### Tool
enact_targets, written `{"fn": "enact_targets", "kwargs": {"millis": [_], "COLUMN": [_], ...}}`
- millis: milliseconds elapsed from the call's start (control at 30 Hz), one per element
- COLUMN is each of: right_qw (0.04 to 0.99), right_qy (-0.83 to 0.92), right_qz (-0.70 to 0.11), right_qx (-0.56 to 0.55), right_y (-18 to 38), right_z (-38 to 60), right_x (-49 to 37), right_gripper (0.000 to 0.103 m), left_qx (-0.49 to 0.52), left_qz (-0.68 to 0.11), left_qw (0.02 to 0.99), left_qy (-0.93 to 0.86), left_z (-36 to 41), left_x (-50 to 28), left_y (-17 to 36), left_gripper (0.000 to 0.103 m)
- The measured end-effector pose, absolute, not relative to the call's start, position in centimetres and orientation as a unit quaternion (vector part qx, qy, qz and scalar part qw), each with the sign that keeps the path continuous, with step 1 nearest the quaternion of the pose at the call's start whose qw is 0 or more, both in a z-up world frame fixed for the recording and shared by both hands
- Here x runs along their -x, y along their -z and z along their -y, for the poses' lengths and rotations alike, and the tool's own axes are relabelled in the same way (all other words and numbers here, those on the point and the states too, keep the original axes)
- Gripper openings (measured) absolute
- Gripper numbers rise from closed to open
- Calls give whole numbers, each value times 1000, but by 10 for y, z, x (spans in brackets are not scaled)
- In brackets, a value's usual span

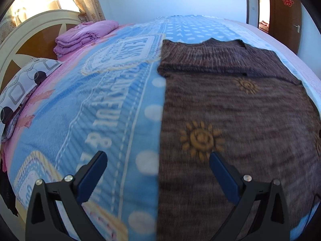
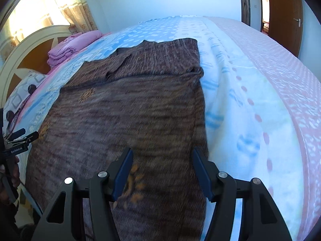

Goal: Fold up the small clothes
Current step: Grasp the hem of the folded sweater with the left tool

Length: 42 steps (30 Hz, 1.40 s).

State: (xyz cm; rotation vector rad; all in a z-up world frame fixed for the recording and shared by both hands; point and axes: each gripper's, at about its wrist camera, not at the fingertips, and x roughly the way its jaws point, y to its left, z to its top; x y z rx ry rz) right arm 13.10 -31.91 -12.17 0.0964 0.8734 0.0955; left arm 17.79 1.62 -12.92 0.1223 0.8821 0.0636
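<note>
A brown knitted sweater point(image 1: 236, 108) with yellow sun patterns lies flat on the bed, its sleeves folded in across the chest near the collar; it also shows in the right wrist view point(image 2: 128, 108). My left gripper point(image 1: 158, 160) is open and empty above the sweater's left edge near the hem. My right gripper point(image 2: 162, 158) is open and empty above the sweater's right edge near the hem. The left gripper also shows at the left rim of the right wrist view point(image 2: 22, 135).
The bed is covered by a blue patterned blanket point(image 1: 96, 108) and a pink sheet point(image 2: 291, 100). A folded pink quilt point(image 1: 84, 36) and a patterned pillow point(image 1: 22, 84) lie by the headboard point(image 1: 30, 32). A brown door point(image 1: 284, 16) stands far right.
</note>
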Motion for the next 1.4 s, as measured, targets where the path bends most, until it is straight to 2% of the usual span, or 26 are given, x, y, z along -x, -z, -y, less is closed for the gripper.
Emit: {"fn": "enact_targets", "kwargs": {"millis": [300,433,500,567,600,733,833,1000,1100,1133,1233,1333,1400], "right_qw": [898,900,900,900,901,899,898,895,894,893,893,893,893], "right_qy": [-67,-61,-60,-57,-53,-44,-41,-41,-43,-44,-47,-52,-55], "right_qz": [-434,-431,-431,-431,-431,-435,-438,-444,-446,-446,-447,-446,-445], "right_qx": [-29,-6,-5,-11,-12,-19,-18,-22,-28,-30,-35,-39,-40], "right_y": [127,129,129,129,129,132,135,139,141,141,143,144,145], "right_z": [303,297,298,302,304,314,317,322,325,326,327,328,327], "right_x": [-83,-71,-66,-62,-60,-51,-43,-31,-23,-21,-15,-12,-11], "right_gripper": [62,62,62,62,62,62,62,62,62,62,61,62,61], "left_qx": [-64,-23,-7,6,13,25,31,21,24,27,27,19,24], "left_qz": [-431,-453,-462,-472,-476,-473,-472,-473,-474,-475,-476,-475,-476], "left_qw": [900,891,887,881,879,880,880,880,879,878,877,877,876], "left_qy": [-11,9,17,28,33,36,41,44,46,48,68,76,79], "left_z": [-34,-45,-47,-46,-45,-40,-36,-27,-28,-28,-24,-19,-20], "left_x": [-119,-107,-105,-103,-102,-94,-90,-87,-86,-85,-81,-78,-79], "left_y": [130,136,140,145,147,152,153,158,158,158,157,157,157], "left_gripper": [102,90,81,66,63,60,51,51,47,42,18,12,11]}}
